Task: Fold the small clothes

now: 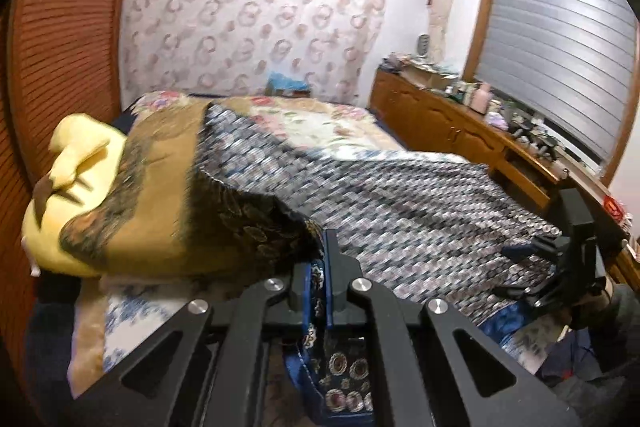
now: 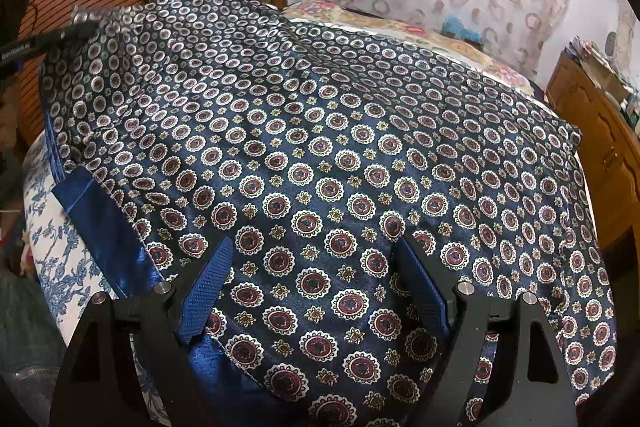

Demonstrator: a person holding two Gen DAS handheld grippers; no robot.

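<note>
left gripper [image 1: 326, 267]: jaws clenched on the edge of the patterned blue cloth [image 2: 320, 167], lifting it | right gripper [image 2: 316, 291]: jaws spread, released, over the cloth | cloth draped across bed [image 2: 44, 227]

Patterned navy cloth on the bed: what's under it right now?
Under the patterned navy cloth, a blue floral bedsheet shows at the near edge and a flowered quilt beyond. Anything beneath its middle is covered.

The left wrist camera sits low behind its own gripper [image 1: 329, 281], very close, looking across the bed [image 1: 320, 125] to the far wall, while the right wrist camera looks steeply down, close over the blue patterned cloth [image 2: 320, 155], which fills the middle of both views.
</note>
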